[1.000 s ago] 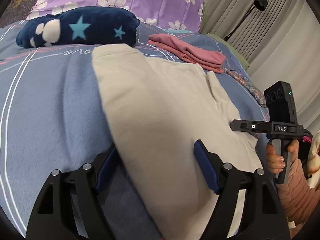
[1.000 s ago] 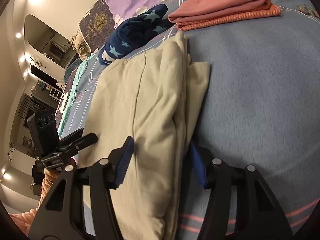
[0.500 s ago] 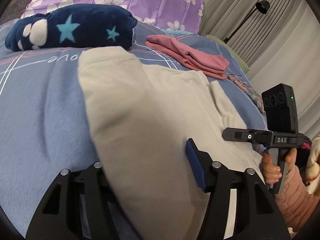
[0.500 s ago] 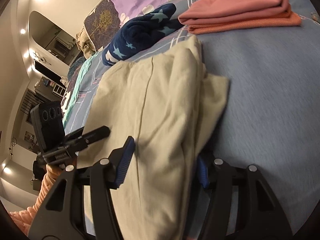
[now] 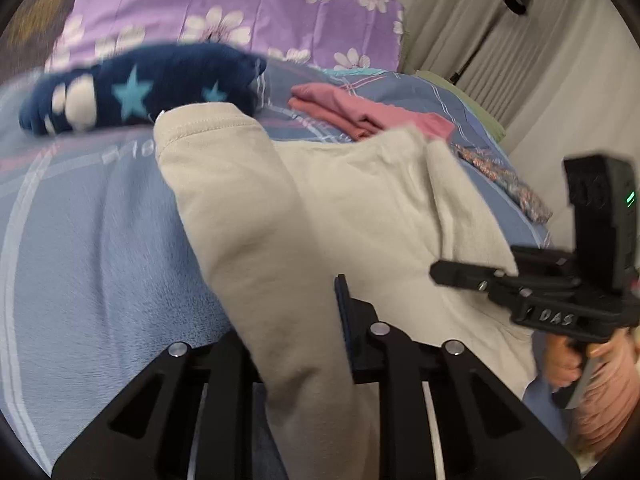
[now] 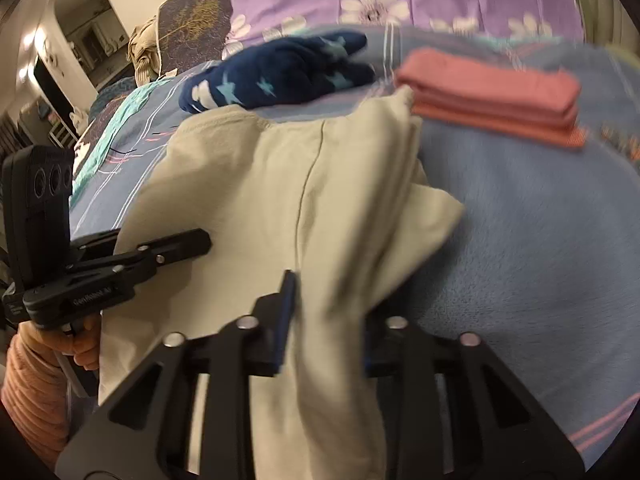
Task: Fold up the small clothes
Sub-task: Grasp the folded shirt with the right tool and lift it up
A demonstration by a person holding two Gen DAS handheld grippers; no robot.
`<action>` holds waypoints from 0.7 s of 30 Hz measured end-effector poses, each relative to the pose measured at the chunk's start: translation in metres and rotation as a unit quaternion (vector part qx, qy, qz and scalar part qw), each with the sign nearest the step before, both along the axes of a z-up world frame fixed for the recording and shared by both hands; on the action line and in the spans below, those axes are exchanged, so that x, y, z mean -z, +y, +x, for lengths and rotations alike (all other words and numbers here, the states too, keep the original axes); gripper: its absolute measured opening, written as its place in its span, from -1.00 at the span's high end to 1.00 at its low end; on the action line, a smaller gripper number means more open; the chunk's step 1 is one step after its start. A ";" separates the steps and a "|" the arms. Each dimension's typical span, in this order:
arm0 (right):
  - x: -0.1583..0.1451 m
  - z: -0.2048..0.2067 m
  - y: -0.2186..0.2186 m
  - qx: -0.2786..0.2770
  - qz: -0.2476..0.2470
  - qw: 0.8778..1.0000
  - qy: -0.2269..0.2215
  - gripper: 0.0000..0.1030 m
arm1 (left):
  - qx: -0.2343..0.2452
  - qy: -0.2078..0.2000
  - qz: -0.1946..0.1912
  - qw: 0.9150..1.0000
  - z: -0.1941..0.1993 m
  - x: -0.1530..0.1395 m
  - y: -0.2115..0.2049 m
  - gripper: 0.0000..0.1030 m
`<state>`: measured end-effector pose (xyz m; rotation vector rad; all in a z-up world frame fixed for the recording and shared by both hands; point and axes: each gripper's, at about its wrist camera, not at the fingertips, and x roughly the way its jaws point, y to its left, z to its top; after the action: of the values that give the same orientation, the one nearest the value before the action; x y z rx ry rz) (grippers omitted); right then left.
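A beige garment (image 5: 320,208) lies lengthwise on the blue bed cover (image 5: 100,240), its near end bunched and raised. My left gripper (image 5: 292,312) is closing its jaws on the garment's near left edge; the cloth fills the gap and hides the left finger. My right gripper (image 6: 328,304) is closing on the near right edge of the beige garment (image 6: 280,184), folds pinched between its pads. Each gripper shows in the other's view, at the garment's side: the right gripper (image 5: 460,274), the left gripper (image 6: 192,240).
A navy star-patterned fleece (image 5: 140,88) lies at the far left and a folded pink stack (image 5: 360,116) at the far right, beyond the garment. A purple floral pillow (image 5: 240,12) stands behind them. Curtains and a floor lamp (image 5: 516,0) are right of the bed.
Both grippers went from wide open around the garment's near edges to pinching them. Both have risen a little, and the near end of the cloth has bunched and lifted.
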<state>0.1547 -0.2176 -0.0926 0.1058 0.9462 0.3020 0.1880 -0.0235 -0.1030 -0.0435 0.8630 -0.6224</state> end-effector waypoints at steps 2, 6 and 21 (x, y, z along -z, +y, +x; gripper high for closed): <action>-0.015 -0.010 0.005 -0.001 -0.011 1.000 -0.023 0.60 | 0.006 -0.027 0.024 0.999 -0.010 -0.010 -0.004 0.63; -0.039 -0.032 0.007 0.006 -0.028 0.998 -0.057 0.61 | 0.014 -0.062 0.016 0.998 -0.029 -0.036 -0.003 0.64; -0.115 -0.098 0.002 0.016 -0.039 0.989 -0.141 0.62 | 0.028 -0.140 -0.026 0.989 -0.077 -0.101 -0.006 0.64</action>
<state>0.0565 -0.2153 0.0226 0.0047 0.6735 0.2421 0.1106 -0.0299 -0.0018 0.0209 0.5772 -0.6864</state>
